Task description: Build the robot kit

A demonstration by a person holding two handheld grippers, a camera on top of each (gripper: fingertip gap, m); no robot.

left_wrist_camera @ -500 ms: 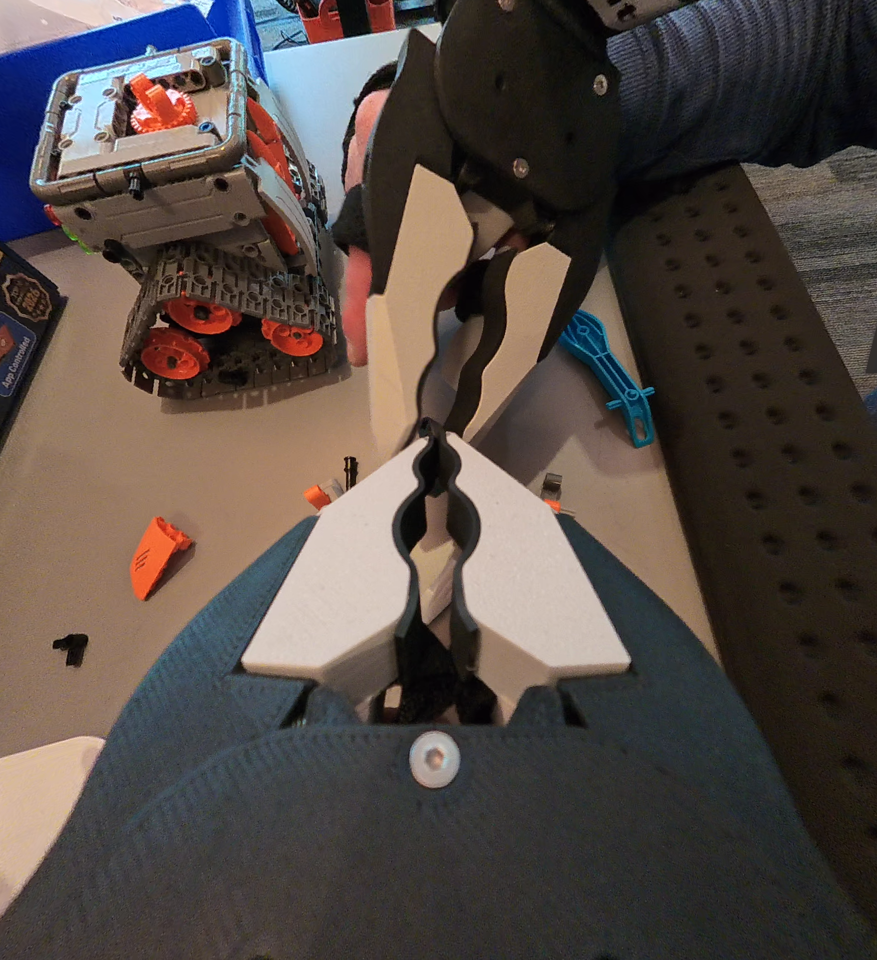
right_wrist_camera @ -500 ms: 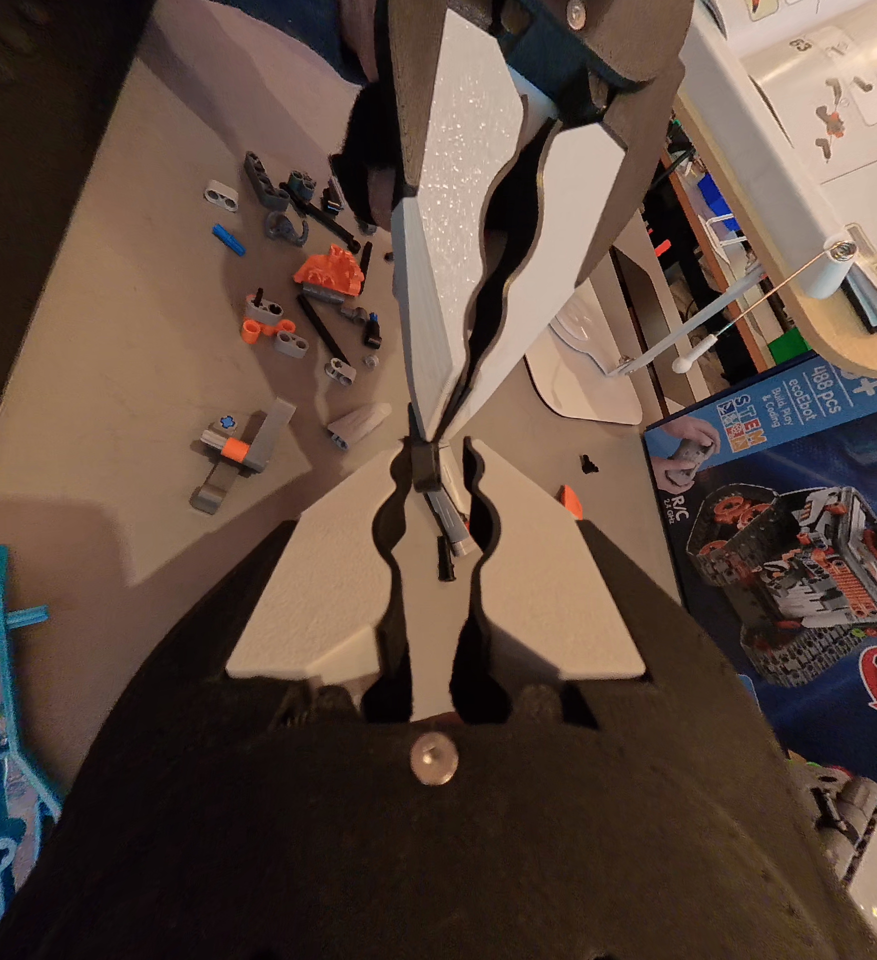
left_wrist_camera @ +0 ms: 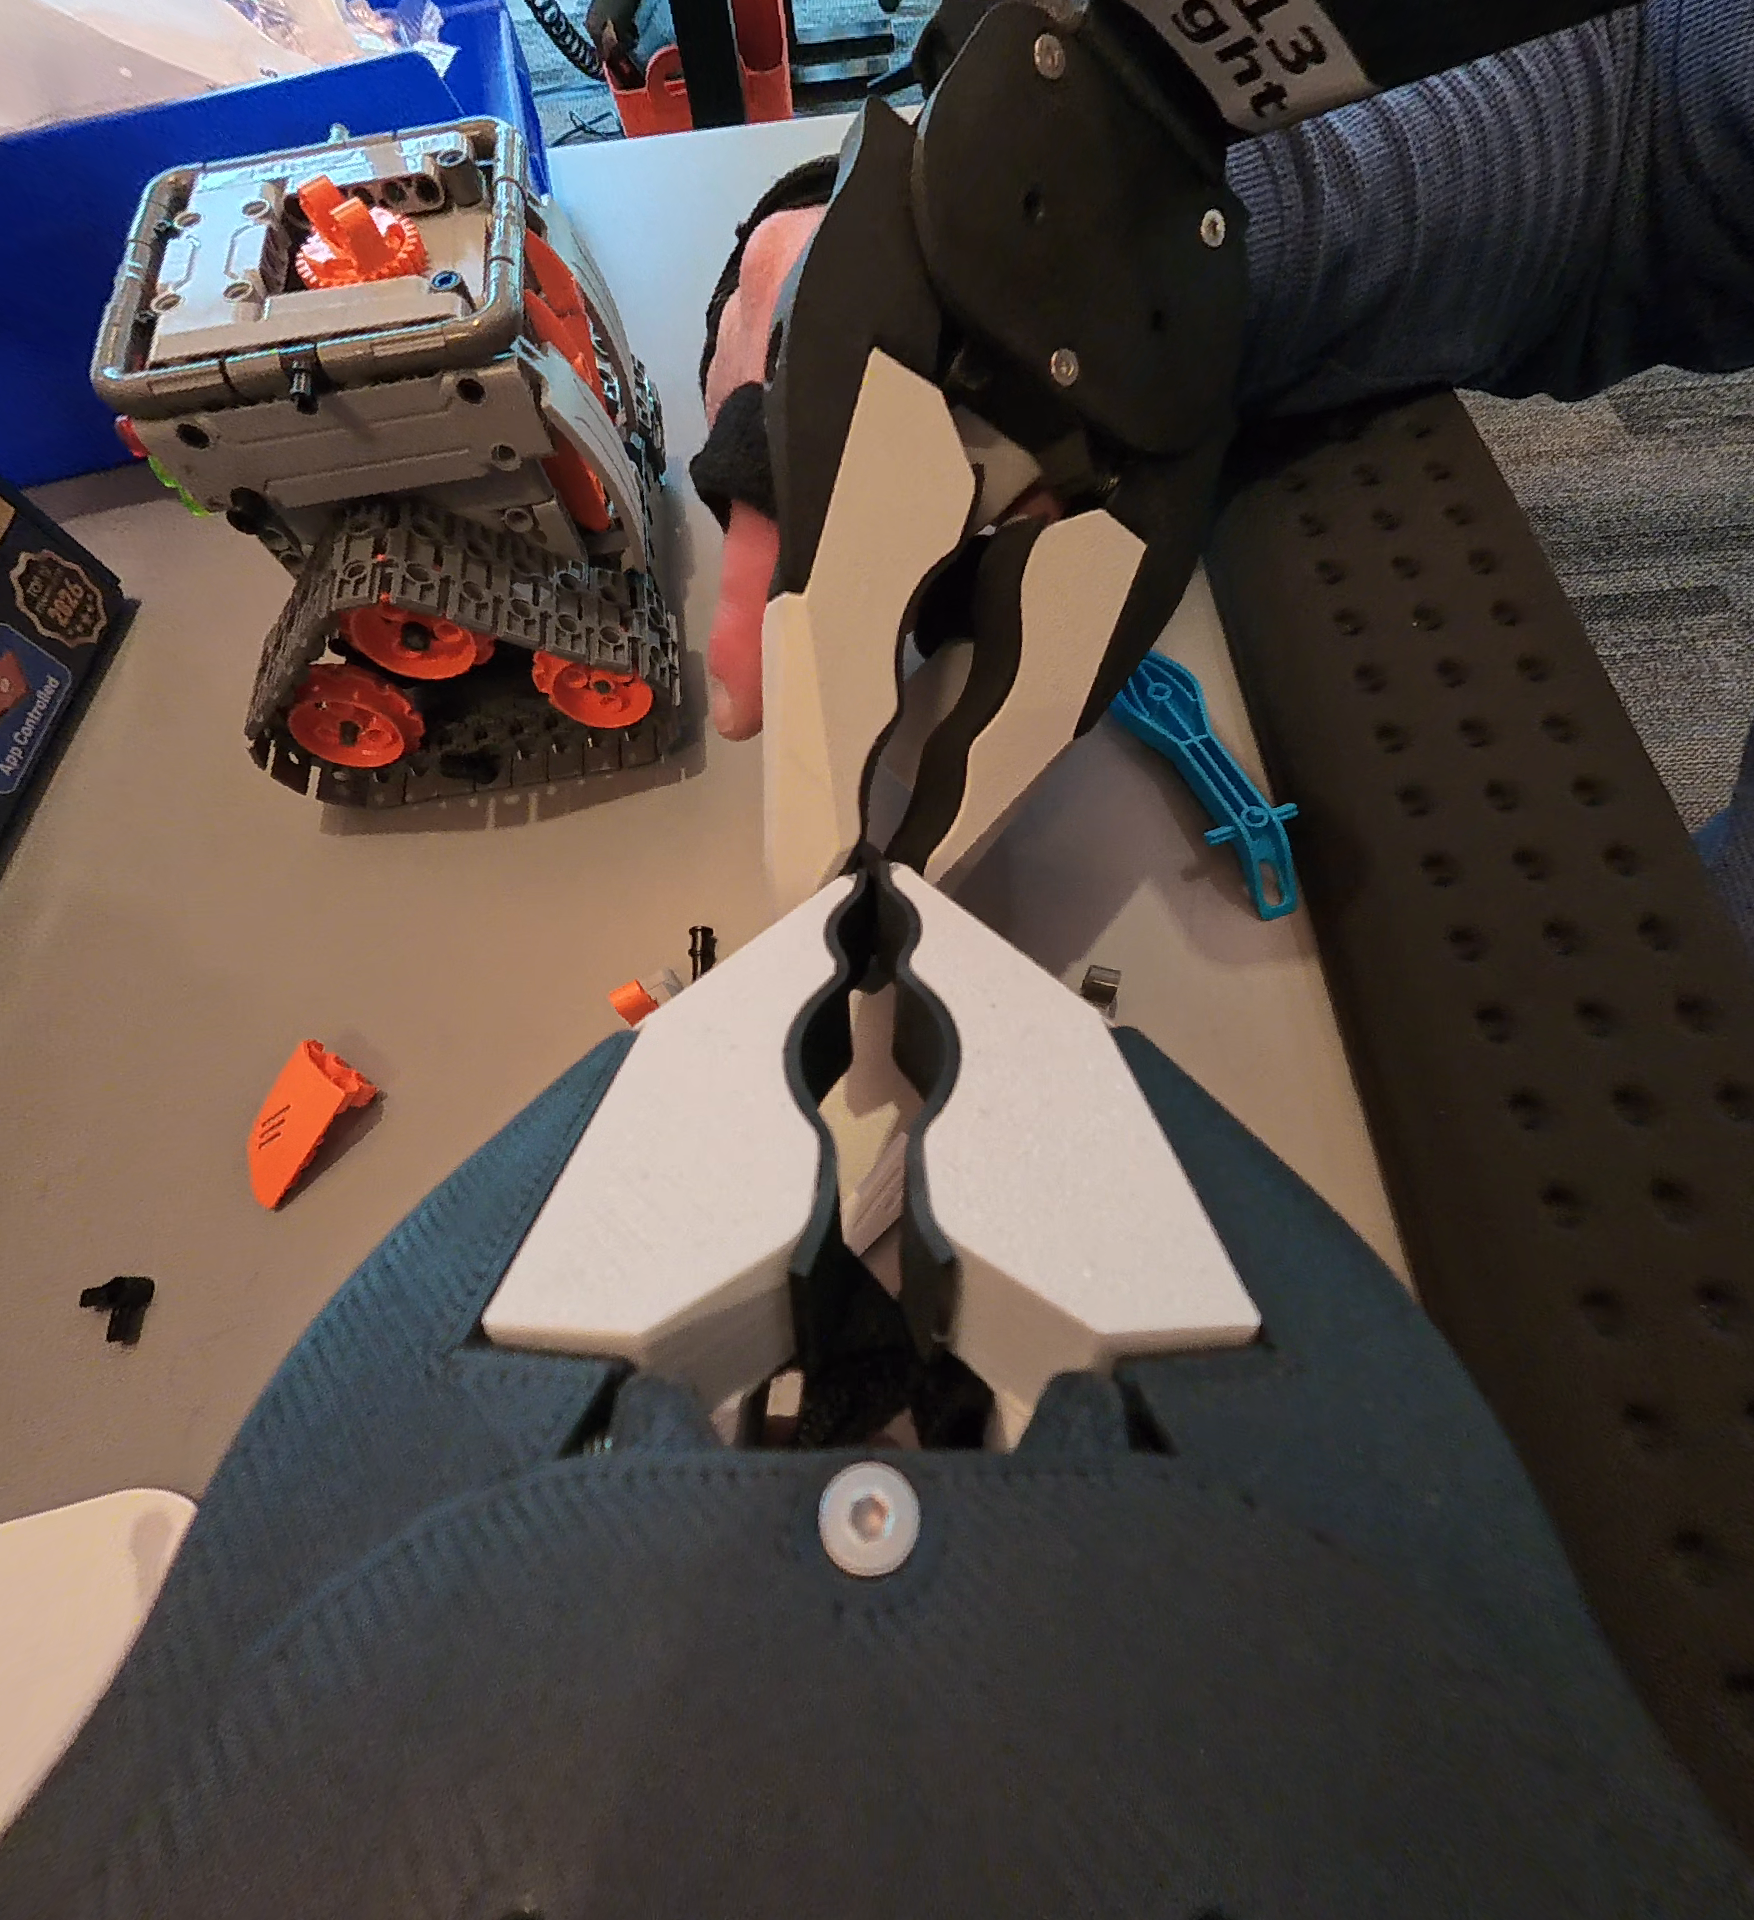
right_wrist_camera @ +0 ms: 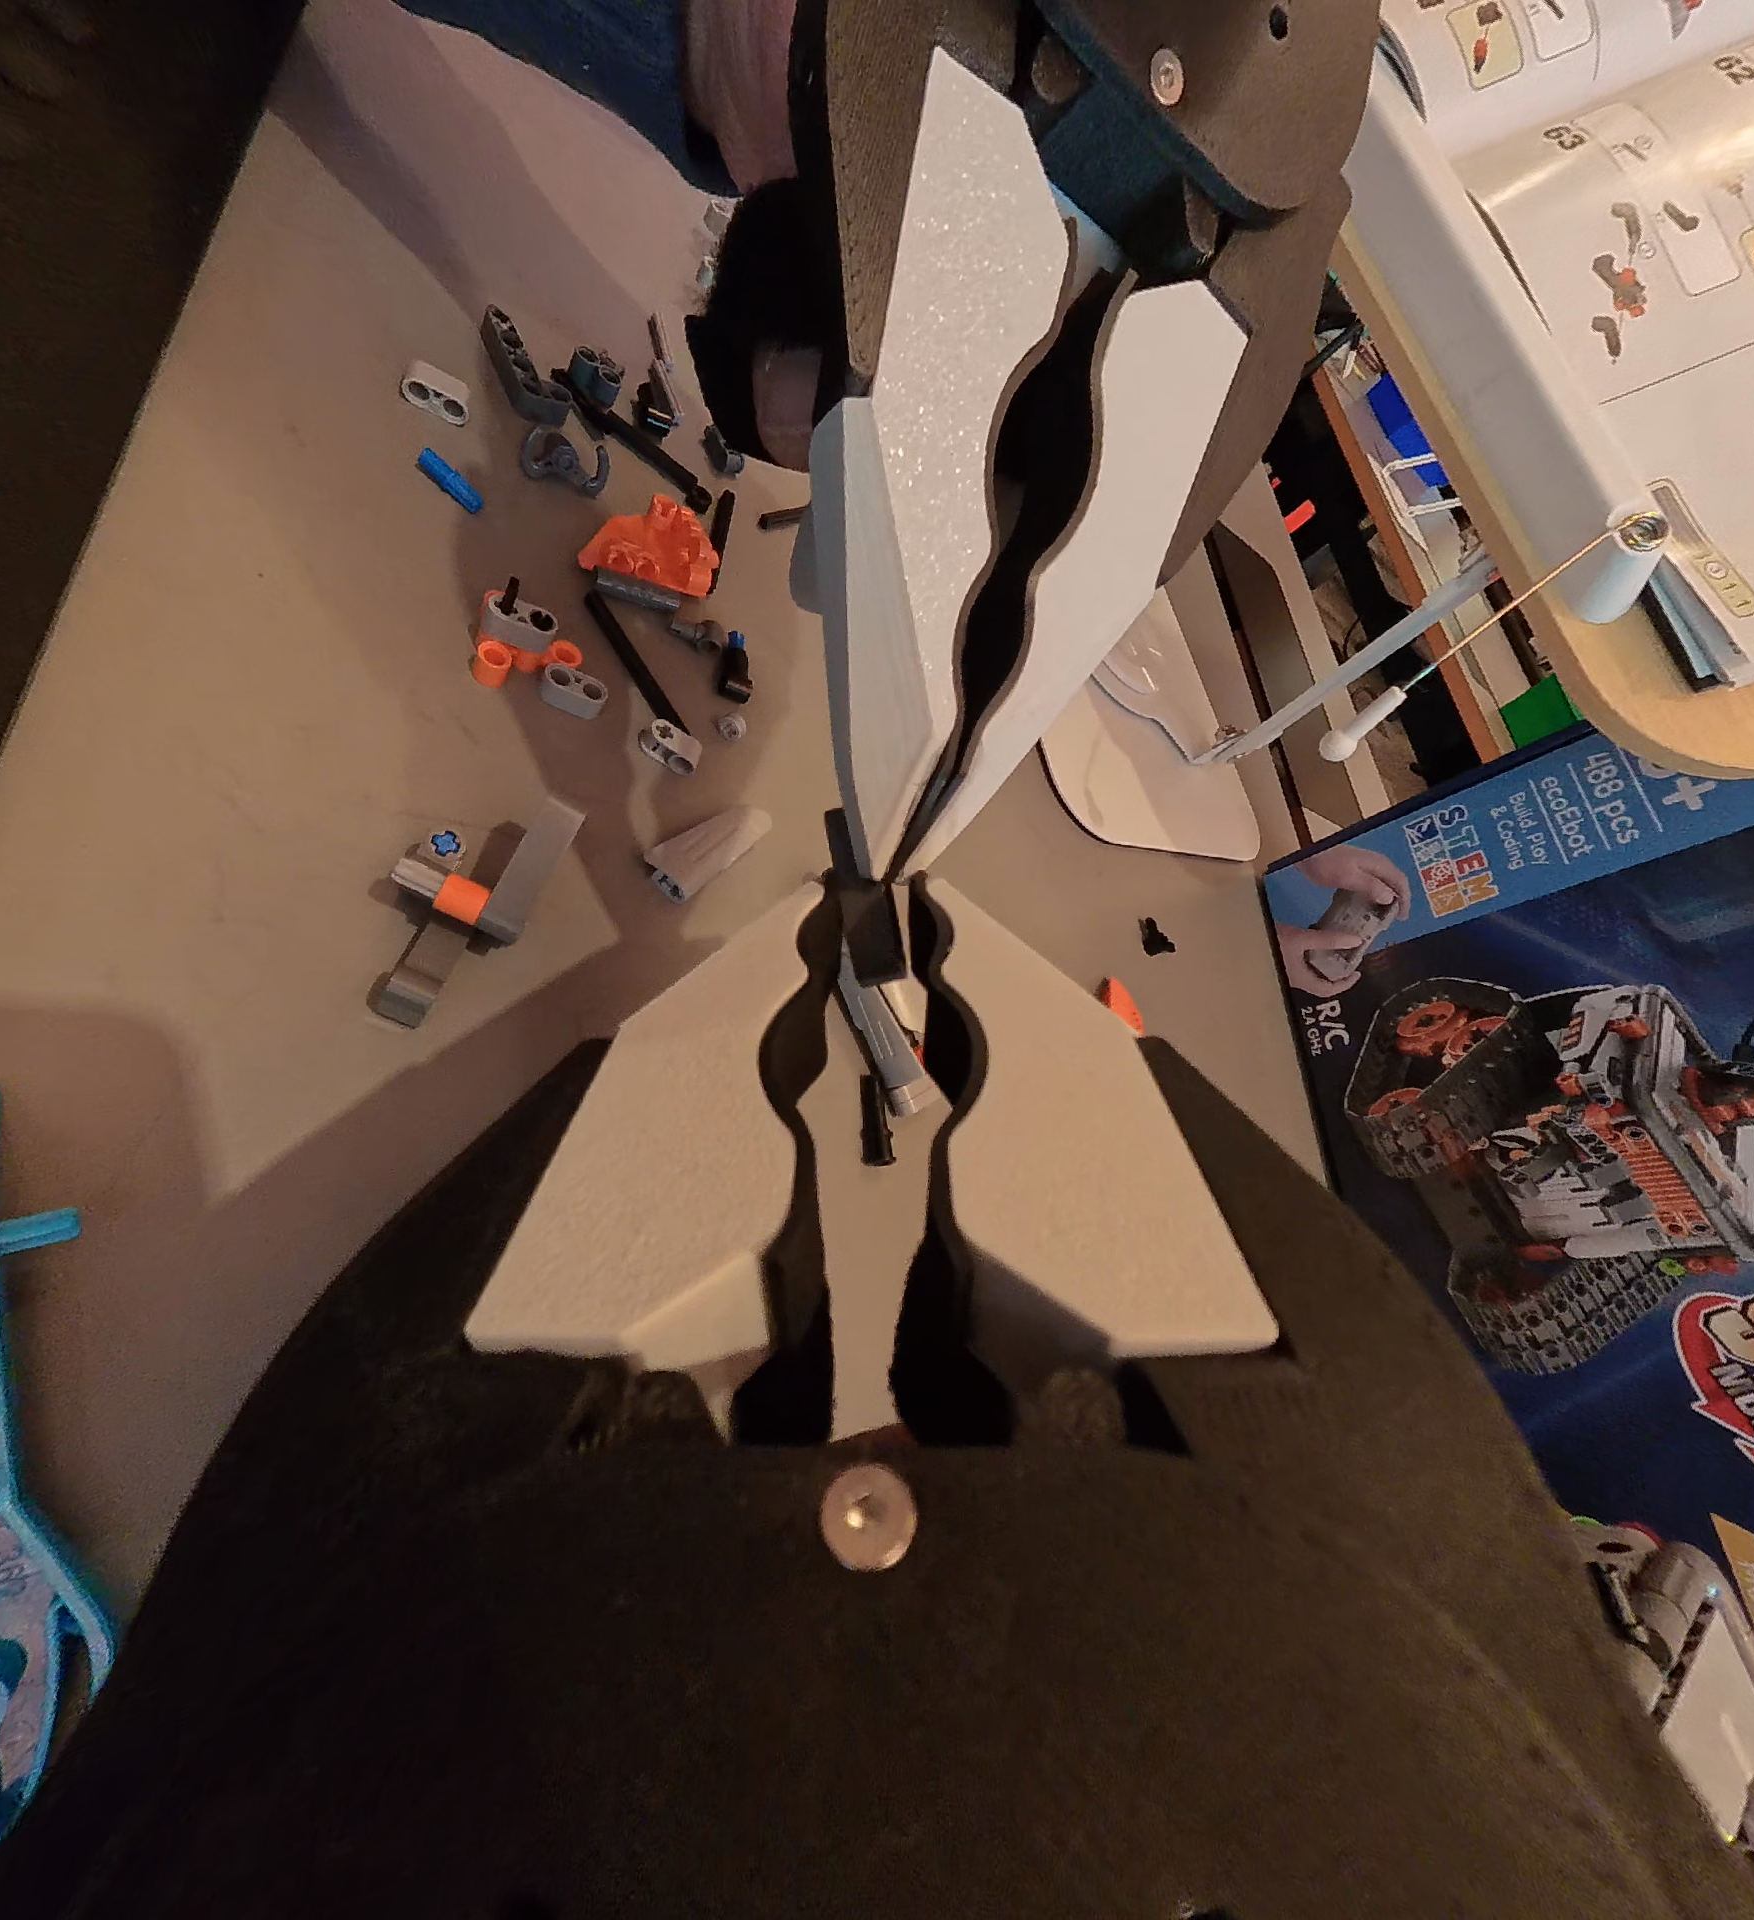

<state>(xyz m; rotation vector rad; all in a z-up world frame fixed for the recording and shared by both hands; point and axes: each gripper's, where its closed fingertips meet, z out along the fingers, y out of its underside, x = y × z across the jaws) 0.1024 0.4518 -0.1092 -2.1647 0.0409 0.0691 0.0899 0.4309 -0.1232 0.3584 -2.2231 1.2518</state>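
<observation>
You are pinching small black piece (right_wrist_camera: 868, 925) in closed left gripper (left_wrist_camera: 868, 888) above table (left_wrist_camera: 177, 987). Right gripper (right_wrist_camera: 868, 885) is straddling it, but I cannot tell if it is clamping.

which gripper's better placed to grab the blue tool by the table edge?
Right, probably. The blue tool lies just beside the right gripper. The left gripper meets it tip to tip and would have to reach past it.
</observation>
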